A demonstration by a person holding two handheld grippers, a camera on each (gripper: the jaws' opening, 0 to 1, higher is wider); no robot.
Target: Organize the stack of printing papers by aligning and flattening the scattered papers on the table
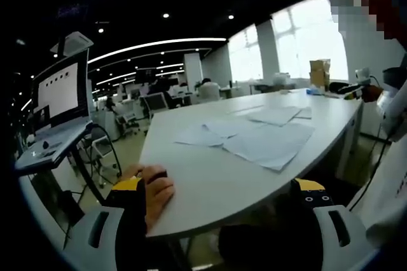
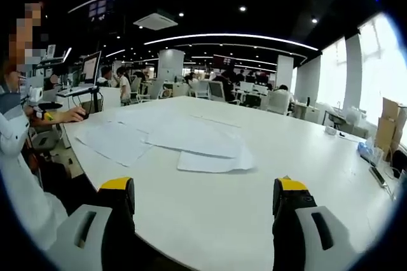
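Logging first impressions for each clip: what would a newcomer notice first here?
Loose white papers lie scattered and overlapping across the middle of a big white table in an open office. The right claw stands open at the table's near edge, short of the sheets. The left claw is open too, at another edge.

Both views are soft and low in detail, with heavy fisheye bending toward the edges. In the left gripper view, daylight from the windows at two o'clock blows out to white; in the right gripper view the windows glare at three o'clock. Ceiling light strips curve overhead at twelve. The white table is evenly lit, shadows faint.
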